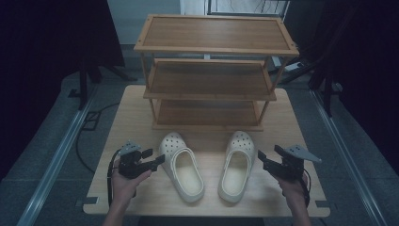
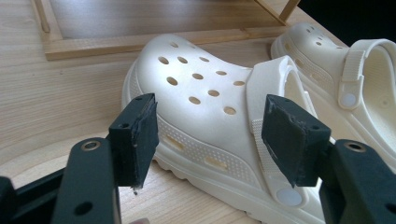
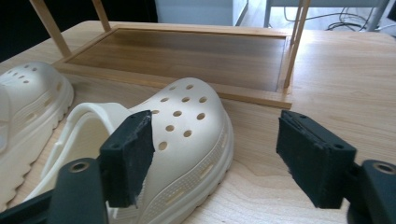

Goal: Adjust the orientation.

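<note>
1. Roughly centred on the wooden table (image 1: 291, 122) stands a three-tier wooden shoe rack (image 1: 214, 70); it serves as landmark for everything below.
2. Two cream perforated clogs lie on the table in front of the rack, toes pointing toward its bottom shelf, heels toward the person.
3. Left clog (image 1: 181, 165): in front of the rack's left half, toe close to the bottom shelf's front rail but apart from it, heel angled slightly inward. Heel strap up over the opening, as the left gripper view shows (image 2: 205, 116).
4. Right clog (image 1: 237, 165): in front of the rack's right half, toe likewise just short of the rail. In the right gripper view (image 3: 187, 135) its toe lies near the rack's front corner post.
5. The clogs sit near each other, not touching, bare tabletop between them.
6. Left gripper (image 1: 157, 159): in front of the rack and outboard of the left clog, jaws spread wide, nothing gripped. The left gripper view (image 2: 210, 135) shows the clog's side framed between the pads, neither pad pressing on it.
7. Right gripper (image 1: 261, 155): in front of the rack, outboard of the right clog, jaws wide apart, empty. In its own view (image 3: 215, 158) one pad overlaps the clog's upper; contact cannot be told.
8. Both grippers held in the person's hands, level with the clogs' middles.
</note>
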Action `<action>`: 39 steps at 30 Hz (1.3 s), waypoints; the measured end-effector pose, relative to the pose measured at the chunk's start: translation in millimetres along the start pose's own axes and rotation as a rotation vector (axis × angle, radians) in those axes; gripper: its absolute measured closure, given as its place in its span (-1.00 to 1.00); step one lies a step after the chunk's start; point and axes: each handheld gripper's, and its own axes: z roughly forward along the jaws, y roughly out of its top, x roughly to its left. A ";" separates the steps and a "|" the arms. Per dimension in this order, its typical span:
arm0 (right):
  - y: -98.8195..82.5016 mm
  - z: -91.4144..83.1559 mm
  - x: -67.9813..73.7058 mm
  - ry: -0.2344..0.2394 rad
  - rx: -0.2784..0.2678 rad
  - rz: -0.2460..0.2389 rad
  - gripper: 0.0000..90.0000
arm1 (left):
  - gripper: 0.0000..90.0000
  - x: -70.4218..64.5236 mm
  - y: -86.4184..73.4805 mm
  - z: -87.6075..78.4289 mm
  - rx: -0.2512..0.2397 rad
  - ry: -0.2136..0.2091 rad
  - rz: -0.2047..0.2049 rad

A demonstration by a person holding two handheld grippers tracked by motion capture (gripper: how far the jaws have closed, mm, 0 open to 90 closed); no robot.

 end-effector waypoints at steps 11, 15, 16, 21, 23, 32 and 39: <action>0.9 1.4 11.1 0.059 0.010 -0.024 0.00 | -0.19 -2.1 -1.0 -0.4 0.005 -0.008 0.008; 3.0 1.3 15.6 0.108 0.018 -0.028 0.26 | -0.19 -2.0 -0.7 -0.3 0.004 -0.005 0.006; 3.8 0.9 19.1 0.127 0.017 -0.041 0.34 | -0.19 -1.8 -0.4 -0.5 0.003 -0.005 0.005; 5.7 -1.0 27.1 0.159 0.018 -0.067 0.50 | -0.19 -2.0 0.3 -0.8 -0.009 0.004 0.004; 7.2 -1.5 31.2 0.170 0.018 -0.077 0.58 | -0.19 -2.2 -0.2 -0.3 -0.007 0.006 0.004; 9.6 4.6 52.9 0.227 0.042 -0.150 0.92 | -0.19 -3.6 -0.5 1.9 0.006 -0.003 0.008; 11.4 5.4 63.9 0.250 0.037 -0.170 0.95 | -0.19 -3.8 -1.0 3.3 0.011 -0.005 0.010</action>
